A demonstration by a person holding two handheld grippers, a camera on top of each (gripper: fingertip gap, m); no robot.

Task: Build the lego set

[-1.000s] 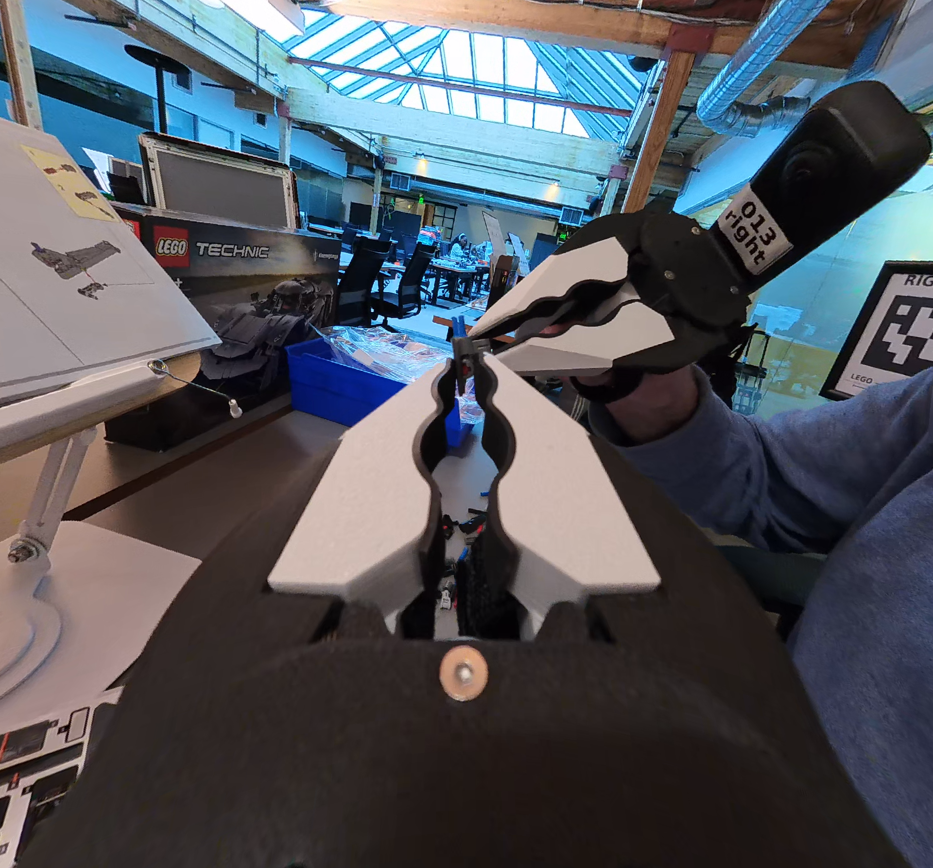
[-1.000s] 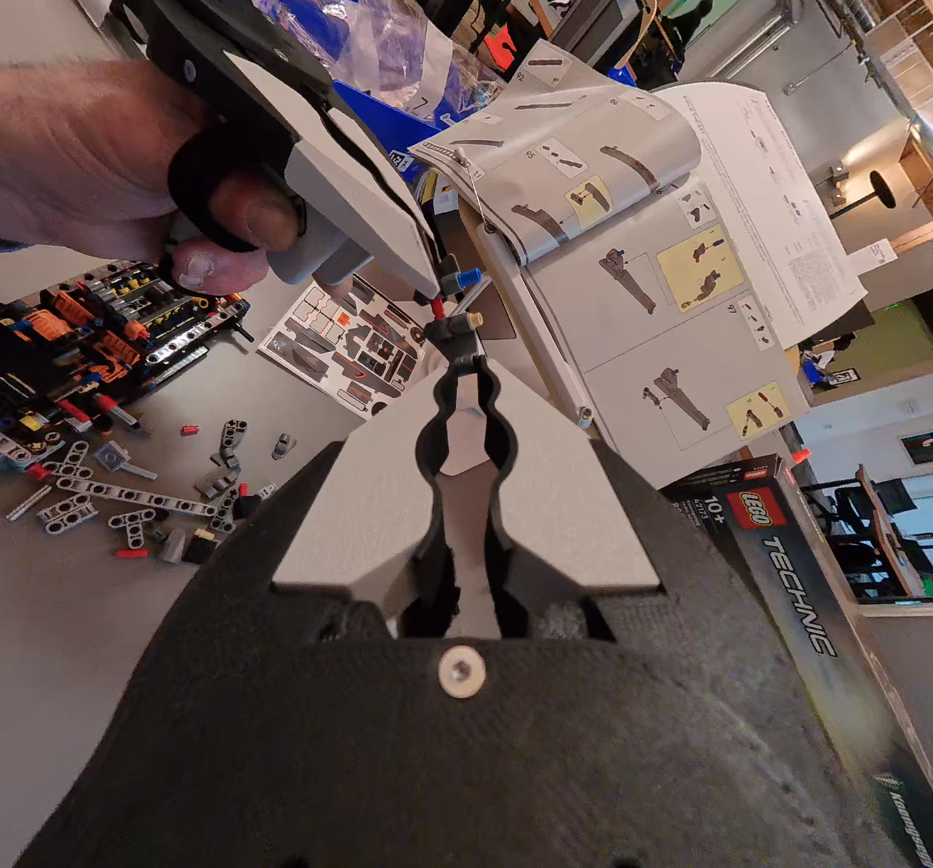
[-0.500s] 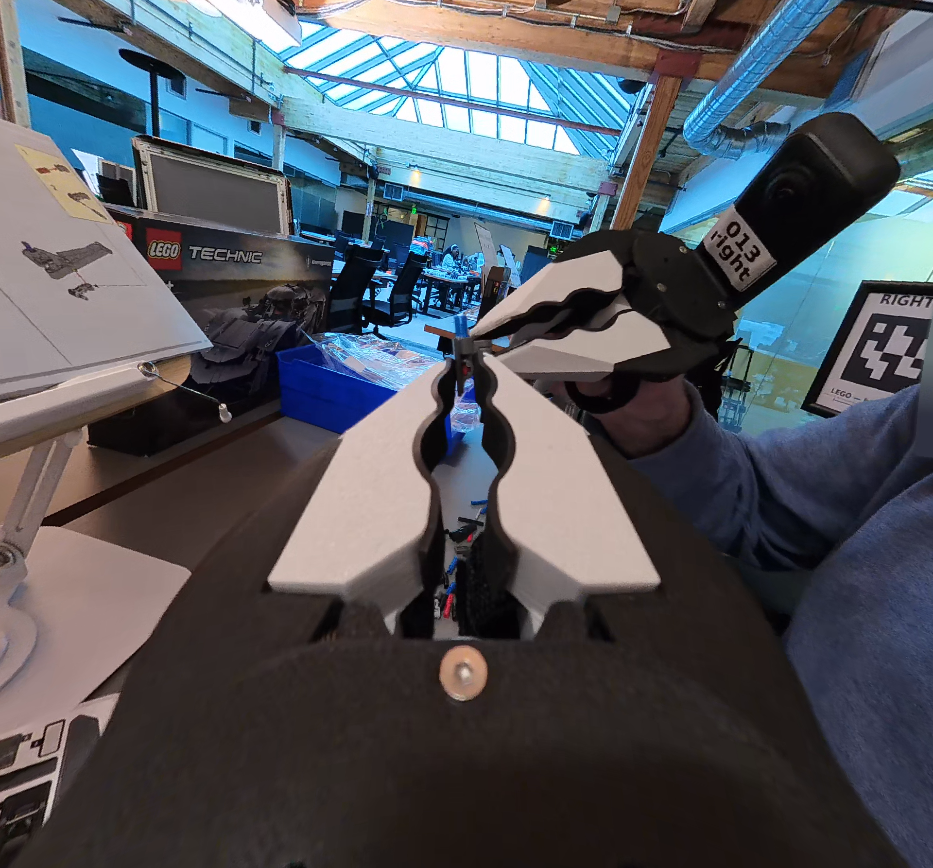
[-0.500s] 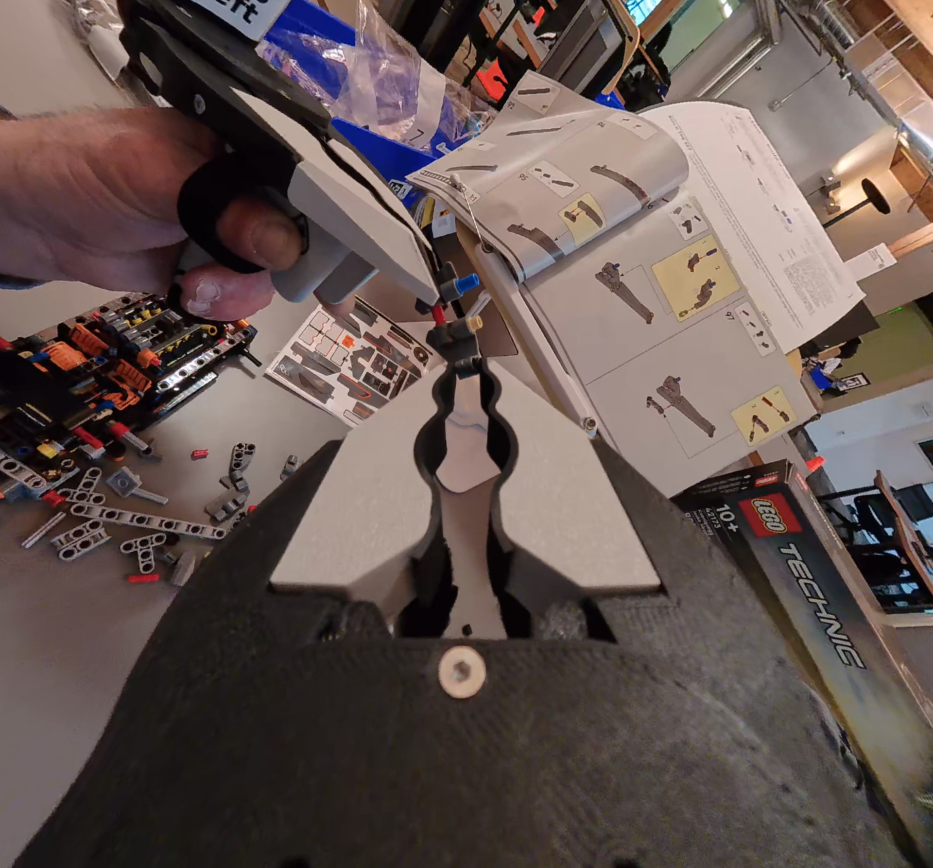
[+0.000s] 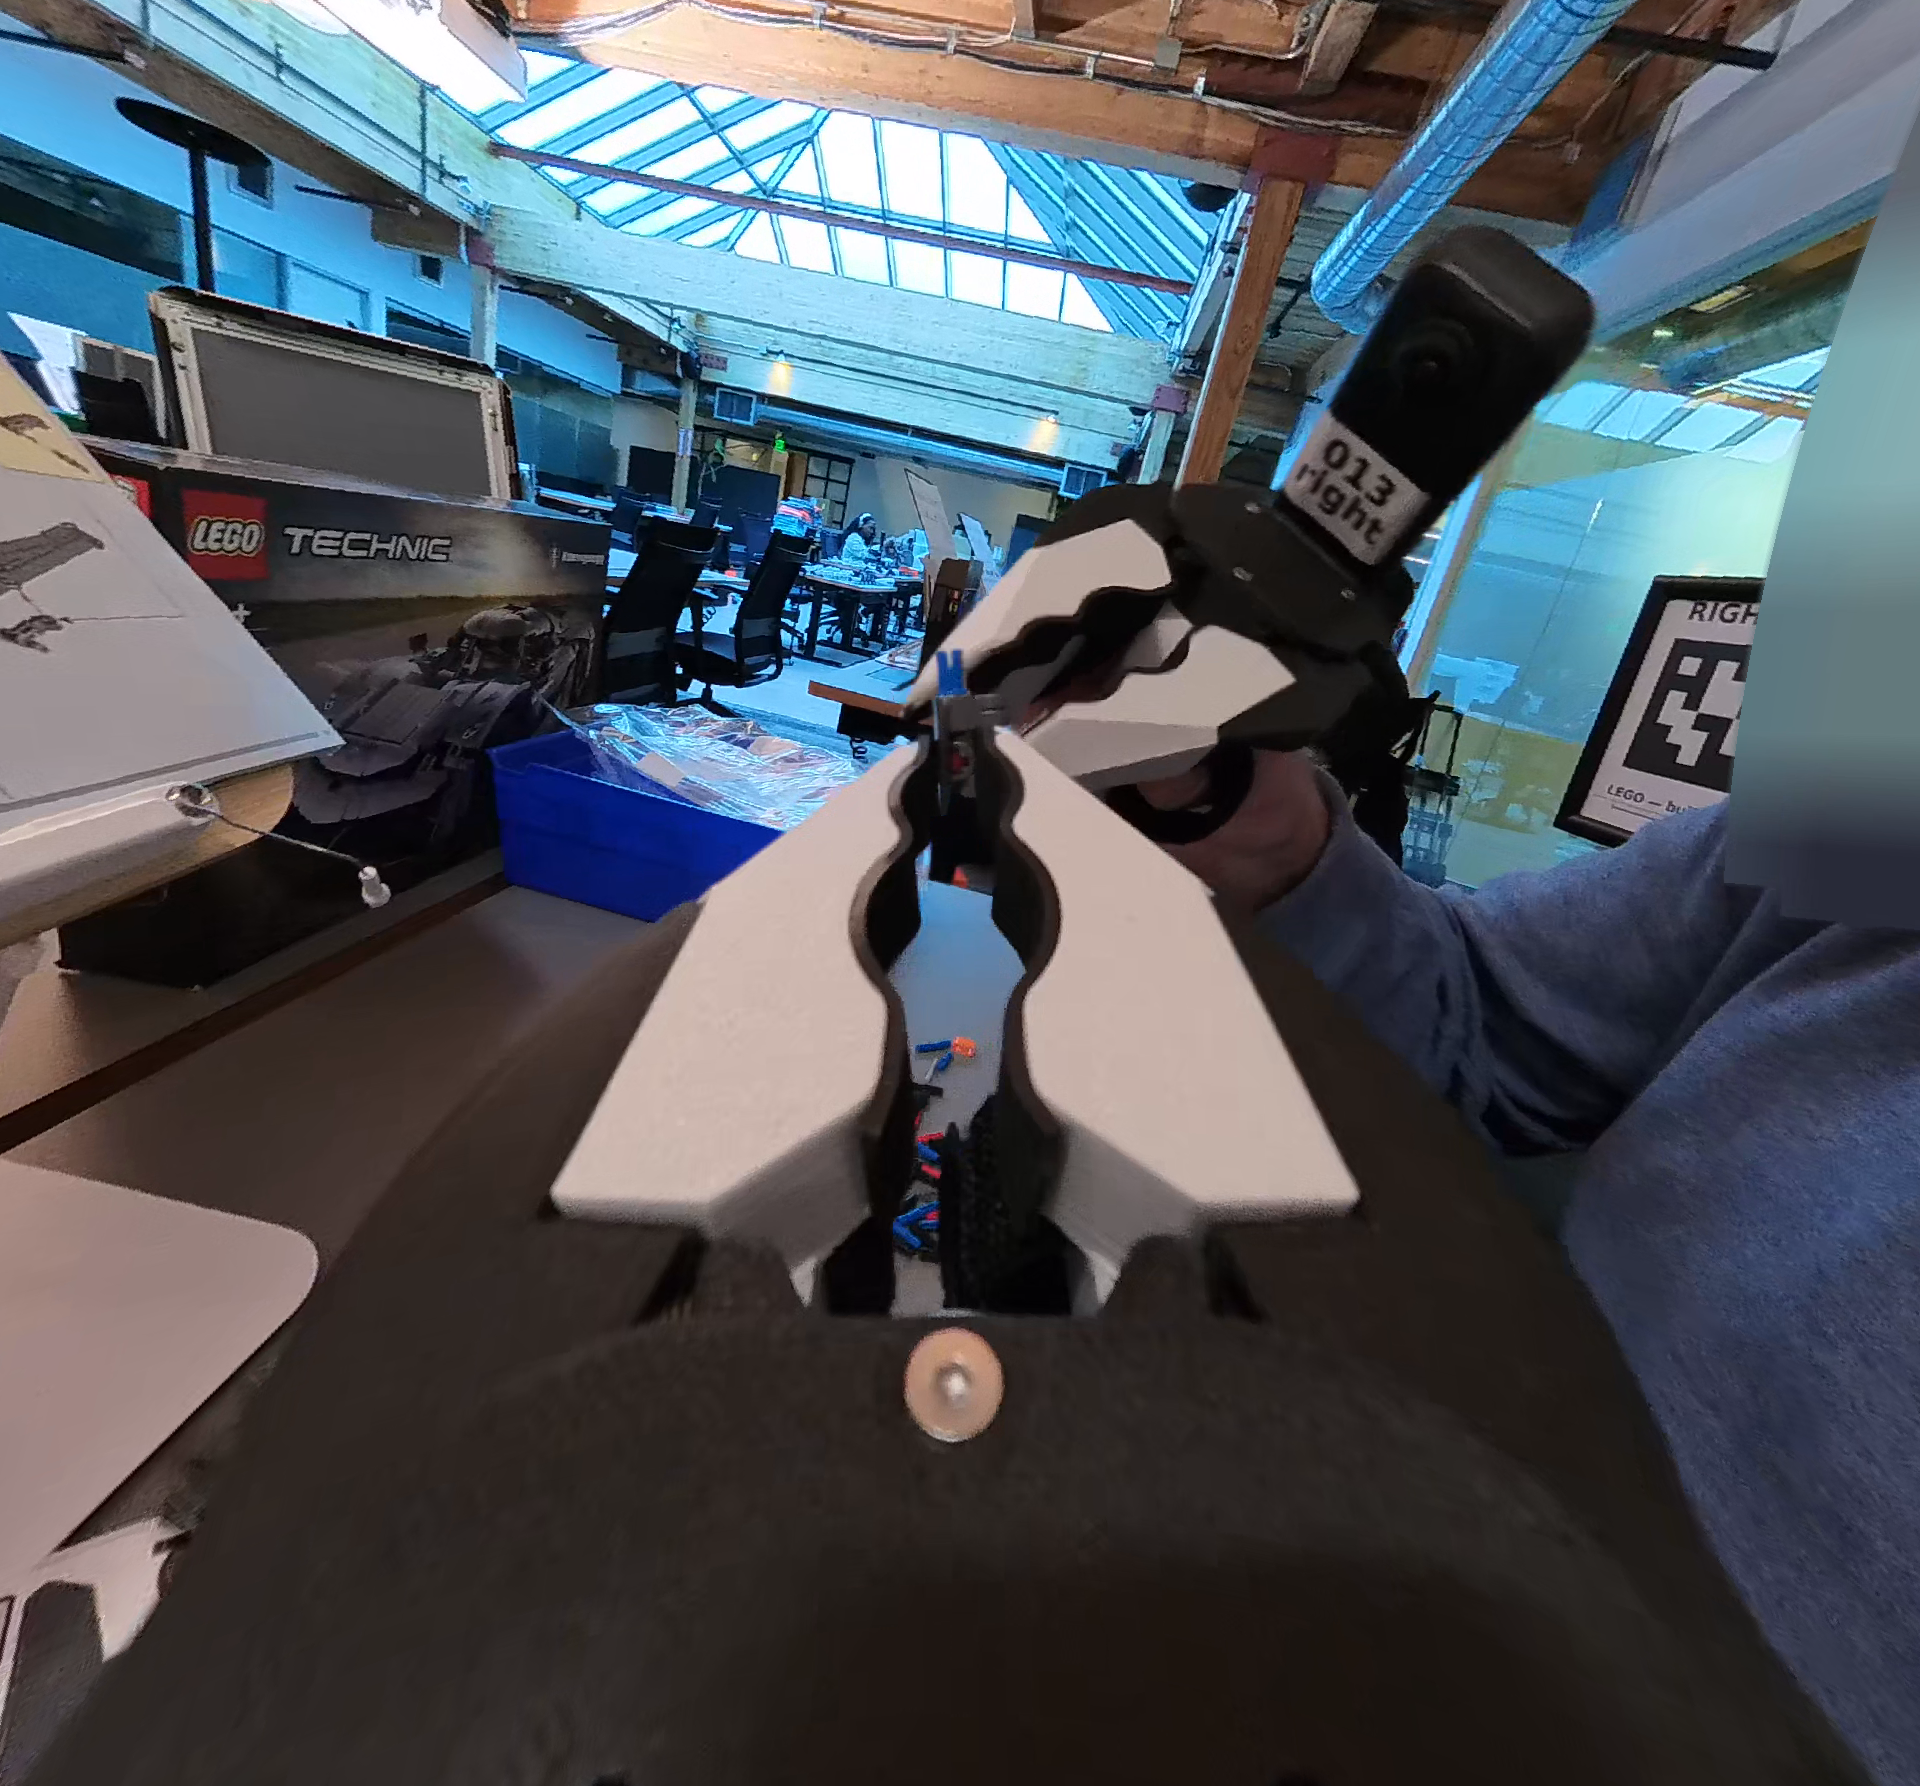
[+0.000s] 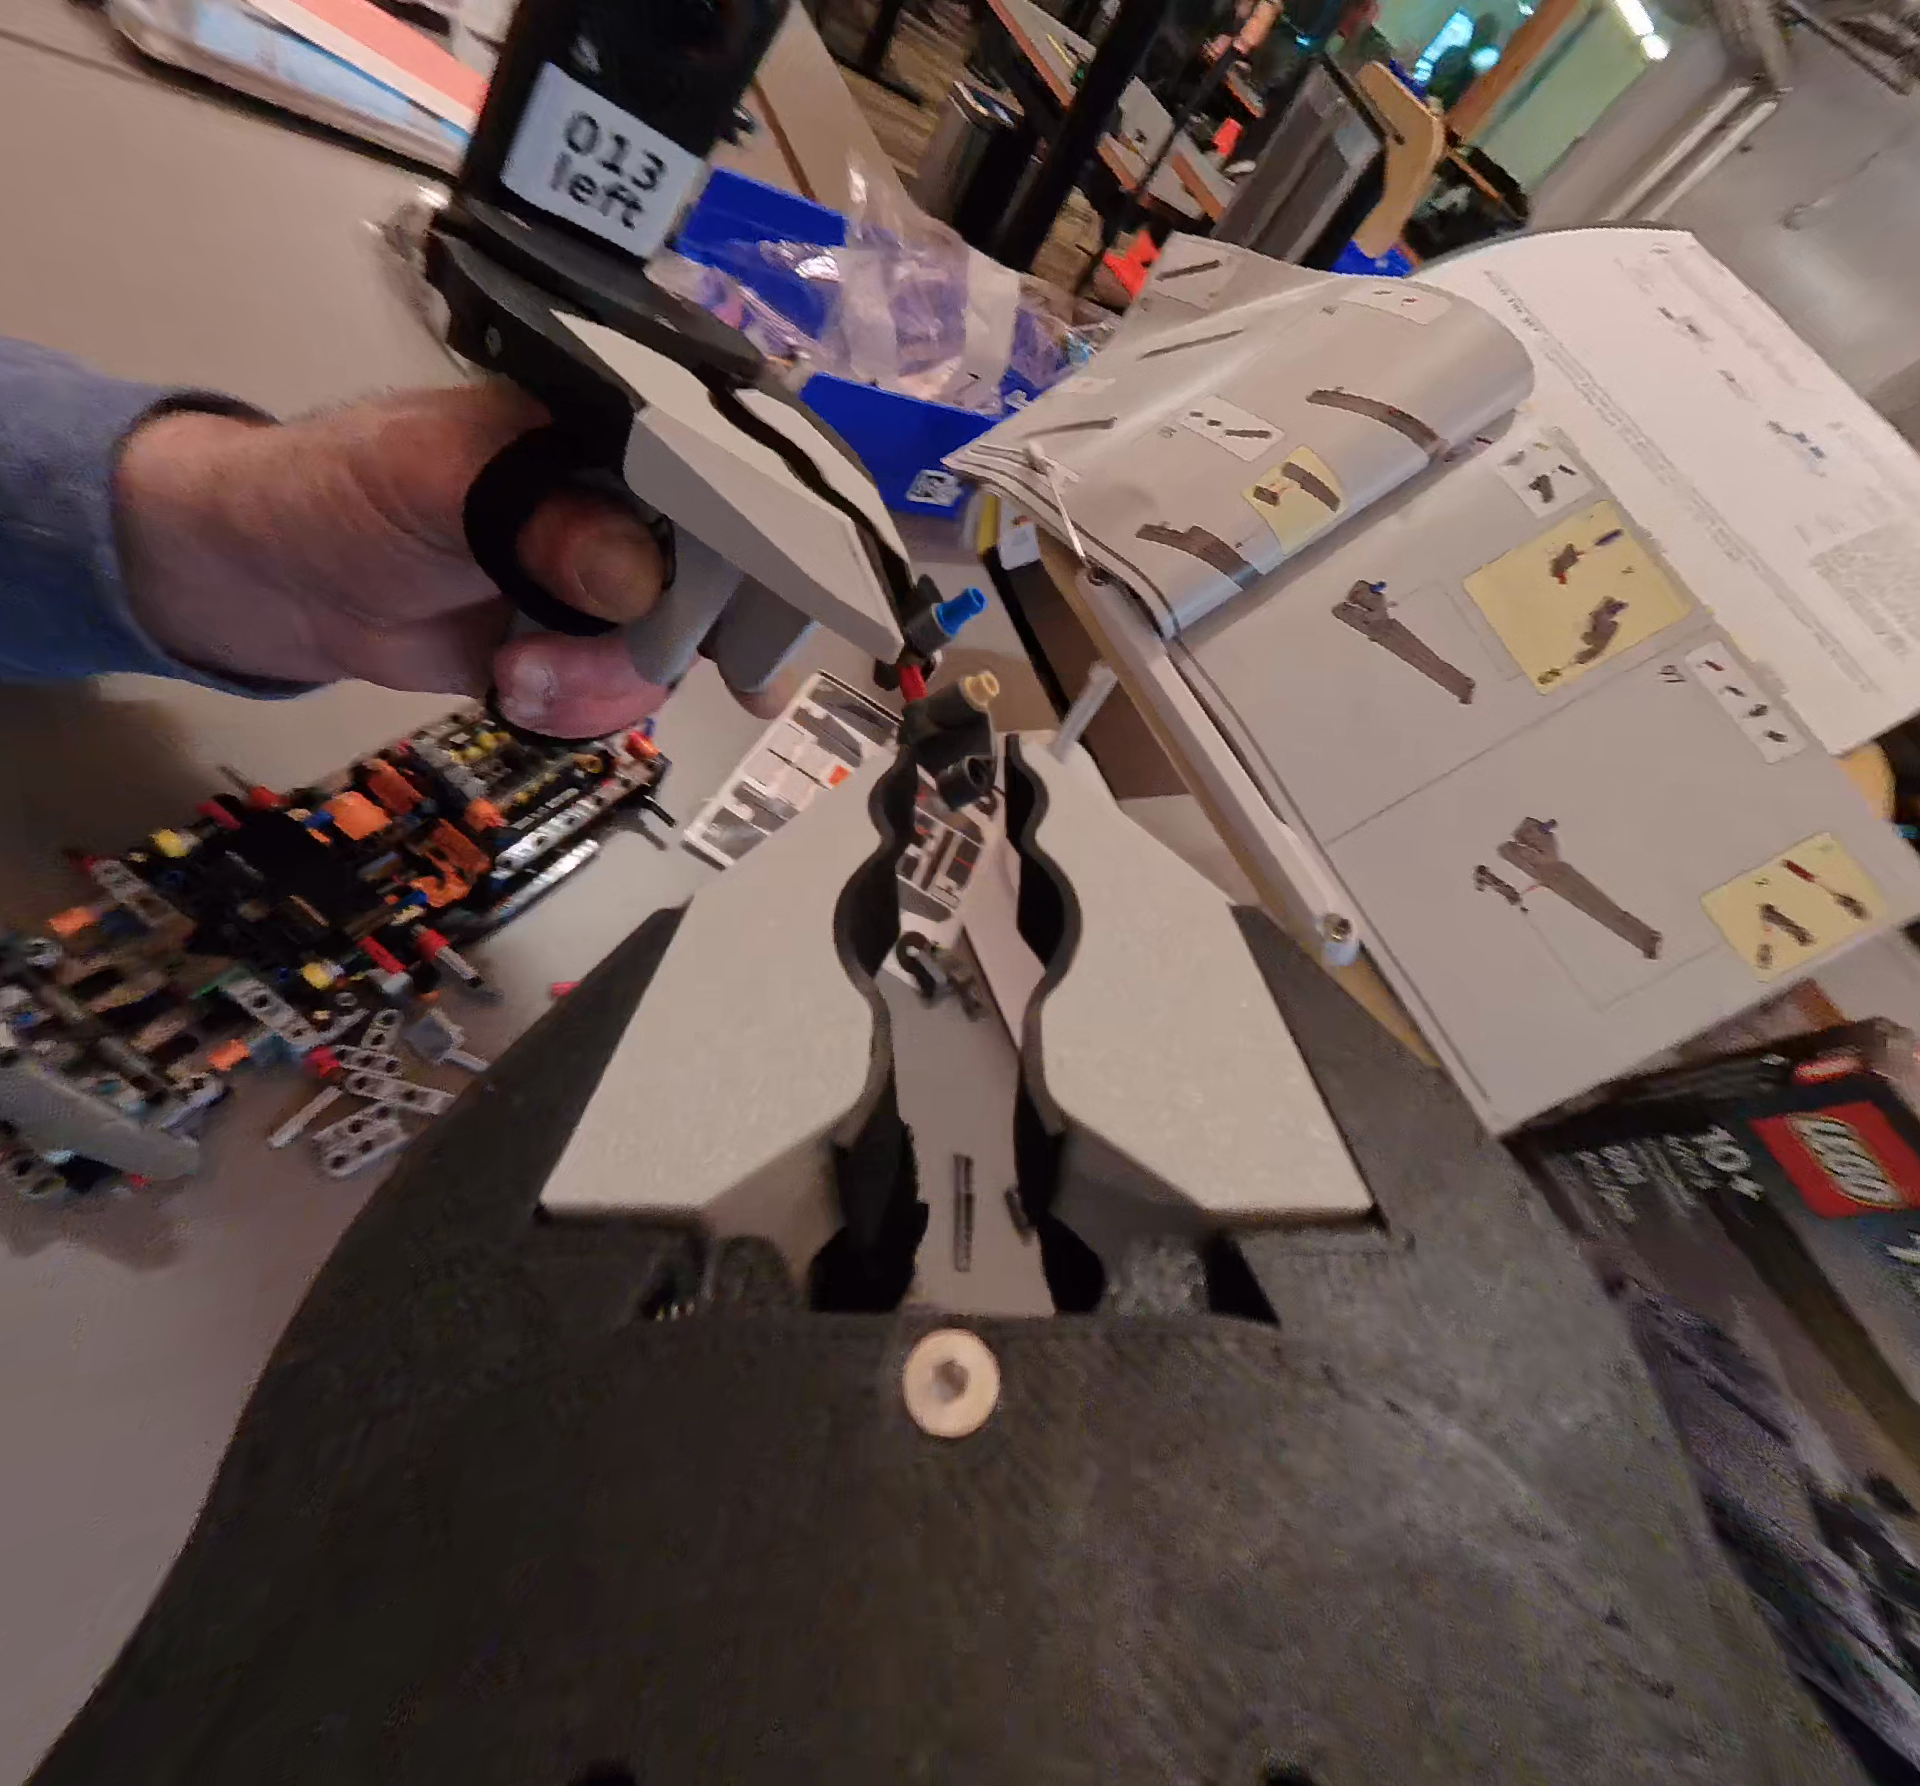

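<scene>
Right wrist view: both grippers' fingers (image 6: 940,749) pinch small black connector pieces (image 6: 951,734) tip to tip (red axle (image 6: 912,682) between), so I'd press squarely along it.

Black textured gripper bodies, white wavy-edged jaws, silver centre screw (image 5: 953,1393), blue sleeve (image 5: 1662,1061).
</scene>
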